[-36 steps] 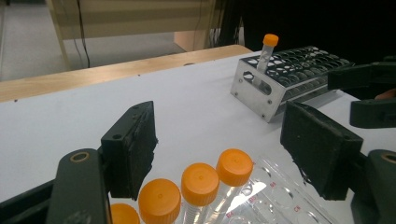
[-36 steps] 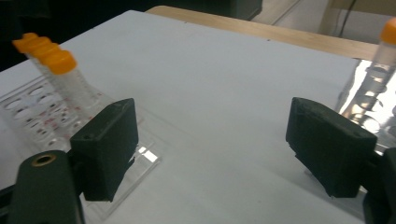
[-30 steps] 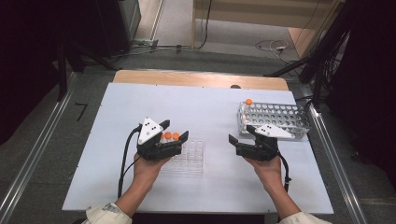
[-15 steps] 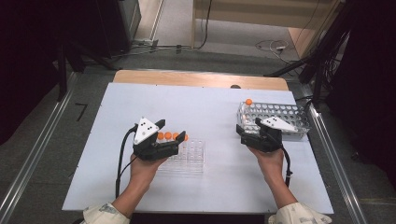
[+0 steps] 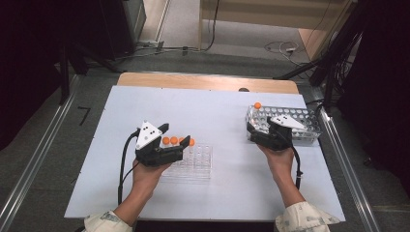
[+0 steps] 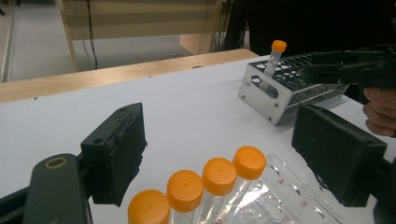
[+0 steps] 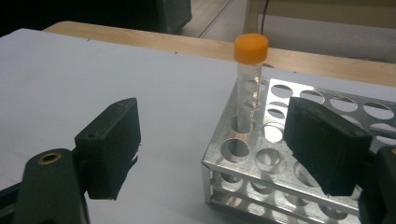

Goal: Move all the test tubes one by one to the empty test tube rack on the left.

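Note:
Several orange-capped tubes stand in a row along the far edge of a clear plastic rack. My left gripper hangs over them with the caps low between its pads. Its jaws have just been opening and press on nothing. A single orange-capped tube stands in the far-left corner of a metal rack. My right gripper is open at that rack's left end. In its own view the rack corner and the tube lie ahead between the jaws, untouched.
The white table top has free room between the two racks. A wooden strip runs along its far edge. Metal rails border both sides. In the left gripper view the metal rack and the right gripper lie far right.
My right gripper has moved away from me, up to the left end of the metal rack. The left hand has stayed over the clear rack, turning a little, with its jaws spreading.

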`<state>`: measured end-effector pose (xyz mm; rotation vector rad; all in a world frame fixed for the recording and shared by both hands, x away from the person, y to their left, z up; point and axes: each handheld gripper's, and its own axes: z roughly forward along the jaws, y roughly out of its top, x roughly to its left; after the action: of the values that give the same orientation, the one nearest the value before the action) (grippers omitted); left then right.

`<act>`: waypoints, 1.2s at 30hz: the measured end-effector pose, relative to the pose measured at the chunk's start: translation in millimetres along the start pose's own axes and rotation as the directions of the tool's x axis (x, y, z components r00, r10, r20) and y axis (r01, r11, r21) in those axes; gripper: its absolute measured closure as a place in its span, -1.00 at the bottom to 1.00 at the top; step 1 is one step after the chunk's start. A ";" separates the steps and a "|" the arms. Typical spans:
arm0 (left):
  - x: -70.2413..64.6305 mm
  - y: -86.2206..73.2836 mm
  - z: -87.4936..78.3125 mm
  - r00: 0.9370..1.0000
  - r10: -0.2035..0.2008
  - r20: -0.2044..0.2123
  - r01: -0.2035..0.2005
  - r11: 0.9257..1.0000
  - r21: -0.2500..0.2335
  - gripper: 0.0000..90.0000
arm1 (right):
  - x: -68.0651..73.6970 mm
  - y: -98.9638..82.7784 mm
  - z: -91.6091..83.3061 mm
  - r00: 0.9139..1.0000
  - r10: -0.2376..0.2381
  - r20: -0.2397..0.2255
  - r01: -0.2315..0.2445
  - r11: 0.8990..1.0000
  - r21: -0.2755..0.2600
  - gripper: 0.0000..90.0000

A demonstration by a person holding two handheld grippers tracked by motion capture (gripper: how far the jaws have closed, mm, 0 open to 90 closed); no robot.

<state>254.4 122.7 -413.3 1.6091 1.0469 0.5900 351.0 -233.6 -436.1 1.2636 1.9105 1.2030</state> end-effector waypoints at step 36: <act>2.7 2.7 -7.4 1.000 -0.014 0.012 0.015 1.000 -0.020 -0.59 | -14.2 3.8 44.5 0.993 -0.006 0.115 0.010 1.000 -0.026 -0.07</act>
<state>250.5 128.7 -408.9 1.5848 1.0402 0.5786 394.4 -229.2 -453.2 1.2819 1.8094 1.1231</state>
